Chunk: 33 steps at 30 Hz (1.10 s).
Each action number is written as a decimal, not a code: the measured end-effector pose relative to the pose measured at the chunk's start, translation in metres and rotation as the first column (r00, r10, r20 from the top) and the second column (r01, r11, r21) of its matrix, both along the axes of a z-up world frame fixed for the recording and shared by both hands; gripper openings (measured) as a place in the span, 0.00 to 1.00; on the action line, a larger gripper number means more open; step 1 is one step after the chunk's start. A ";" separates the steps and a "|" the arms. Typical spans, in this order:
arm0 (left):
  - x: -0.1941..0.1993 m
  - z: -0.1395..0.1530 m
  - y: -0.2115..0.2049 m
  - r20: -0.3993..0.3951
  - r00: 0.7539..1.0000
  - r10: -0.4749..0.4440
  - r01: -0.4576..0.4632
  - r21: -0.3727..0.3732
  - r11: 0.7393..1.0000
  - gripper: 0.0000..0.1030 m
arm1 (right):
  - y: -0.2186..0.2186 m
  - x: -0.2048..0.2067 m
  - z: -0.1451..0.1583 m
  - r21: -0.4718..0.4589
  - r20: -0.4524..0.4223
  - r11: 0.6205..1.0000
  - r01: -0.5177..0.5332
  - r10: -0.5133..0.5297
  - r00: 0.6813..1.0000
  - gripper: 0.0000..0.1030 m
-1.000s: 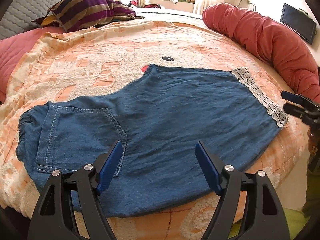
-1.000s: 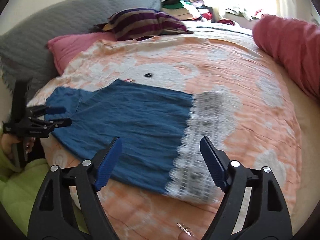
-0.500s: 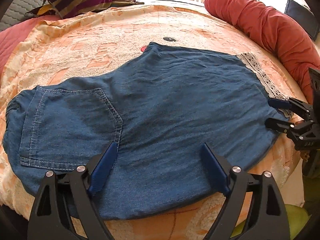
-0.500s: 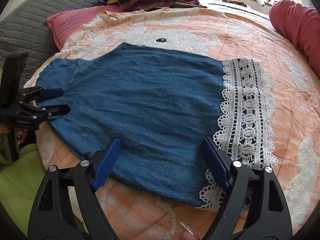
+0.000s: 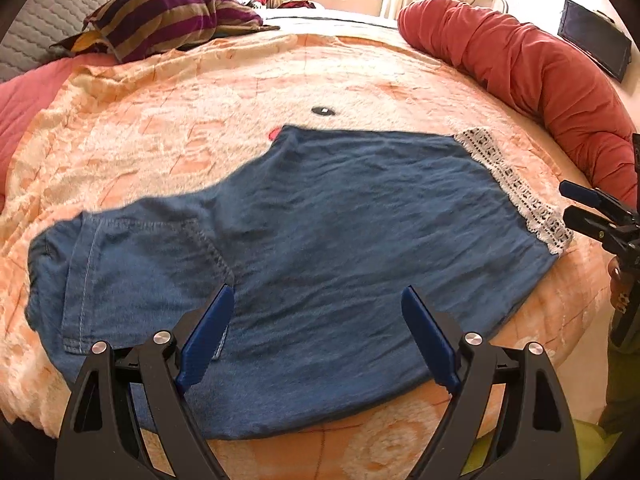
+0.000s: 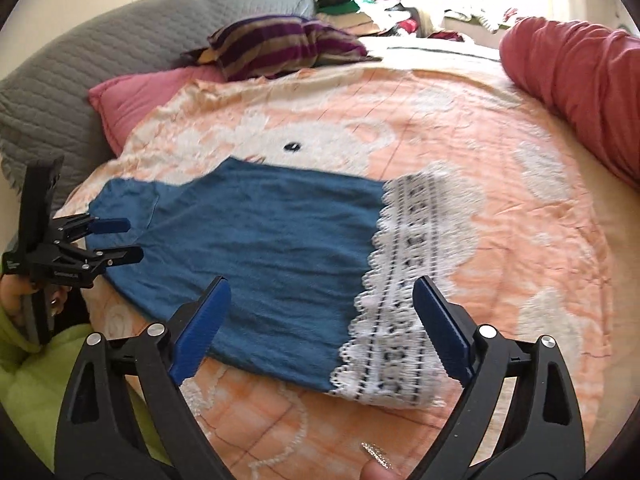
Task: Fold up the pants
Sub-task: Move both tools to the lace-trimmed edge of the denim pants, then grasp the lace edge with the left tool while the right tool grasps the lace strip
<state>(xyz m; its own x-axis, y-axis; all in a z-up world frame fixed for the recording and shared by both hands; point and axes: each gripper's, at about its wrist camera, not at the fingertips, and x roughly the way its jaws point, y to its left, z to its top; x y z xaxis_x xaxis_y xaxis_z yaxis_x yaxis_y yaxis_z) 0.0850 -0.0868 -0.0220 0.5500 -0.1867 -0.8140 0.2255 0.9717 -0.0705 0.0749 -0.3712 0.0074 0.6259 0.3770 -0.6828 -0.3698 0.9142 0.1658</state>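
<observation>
Blue denim pants (image 5: 340, 220) lie flat on the orange blanket (image 5: 200, 92), waist and back pocket to the left, white lace hem (image 5: 516, 192) to the right. My left gripper (image 5: 317, 296) hovers open over the near edge beside the pocket, nothing between its fingers. In the right wrist view the pants (image 6: 272, 240) stretch leftward and the lace hem (image 6: 404, 280) lies just ahead. My right gripper (image 6: 322, 284) hangs above that hem end, jaws opening and empty. Each gripper shows in the other's view: the right gripper (image 5: 580, 204) and the left gripper (image 6: 116, 240).
A long red bolster (image 5: 540, 80) curves along the bed's right side. At the head lie a striped cushion (image 5: 160, 16), a pink pillow (image 6: 136, 96) and a grey quilted headboard (image 6: 60, 80). The person's green garment (image 6: 32, 380) is at the near bed edge.
Half a second ago both grippers were closer to the pants; now both have drawn back toward the near edge. The right jaws stand wider. The pants lie as before.
</observation>
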 end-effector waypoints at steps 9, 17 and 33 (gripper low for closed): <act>0.011 0.015 -0.019 0.015 0.999 -0.030 0.030 -0.007 1.000 0.96 | -0.021 -0.006 0.009 -0.012 0.038 0.998 0.067 -0.067 0.997 0.88; 0.032 0.026 -0.045 0.020 0.996 -0.087 0.087 0.004 0.996 0.96 | -0.037 -0.007 0.004 -0.003 0.030 0.993 0.122 -0.121 0.992 0.90; 0.124 0.034 -0.133 0.011 0.970 -0.244 0.243 0.047 0.969 0.96 | -0.048 -0.001 -0.029 0.033 -0.090 0.987 0.158 -0.155 0.984 0.90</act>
